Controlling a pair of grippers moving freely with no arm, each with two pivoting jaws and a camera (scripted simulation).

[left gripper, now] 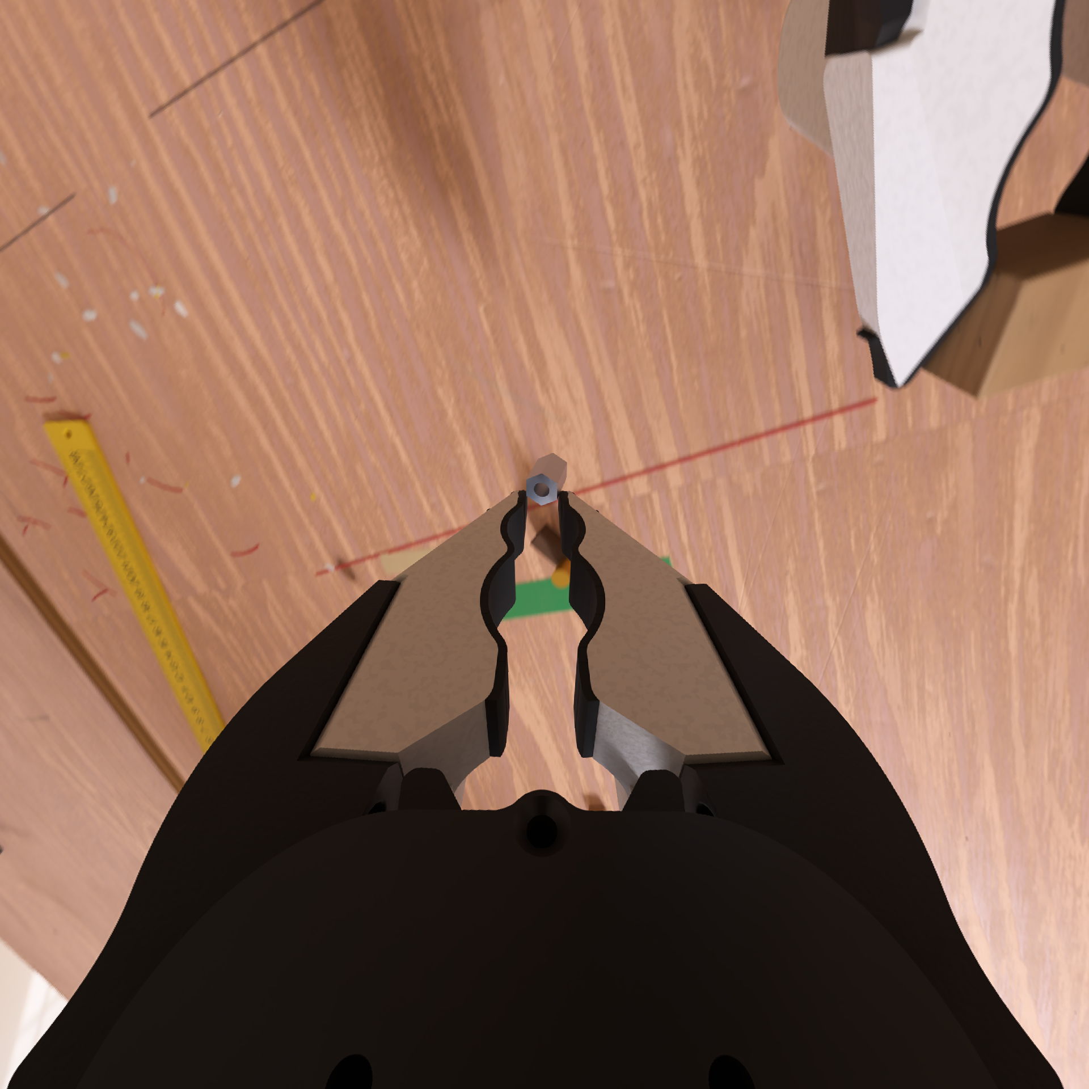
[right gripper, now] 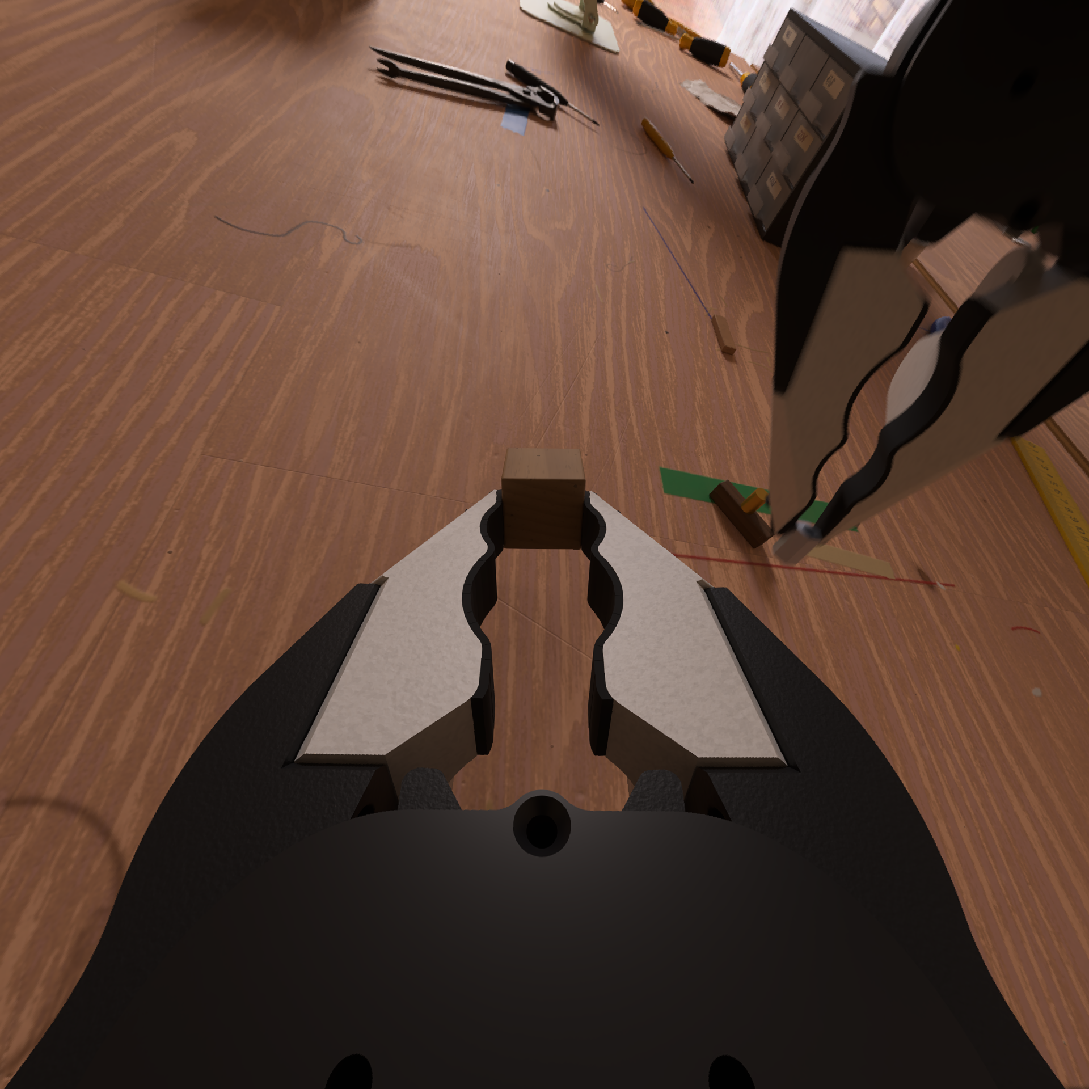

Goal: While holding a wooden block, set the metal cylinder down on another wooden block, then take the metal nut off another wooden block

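The right gripper (right gripper: pixel 542 507) squeezes a square brown wooden block (right gripper: pixel 542 501). The left gripper (left gripper: pixel 542 501), nearly closed, pinches the small grey metal nut (left gripper: pixel 541 490) over a pale wooden block (left gripper: pixel 553 468); next, I think, lift straight up.

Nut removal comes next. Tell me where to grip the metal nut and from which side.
Grip the metal nut across two opposite flats, coming from above. It lies flat, hole up, on the pale wooden block. The left hand-held gripper already has a fingertip on either side of it.
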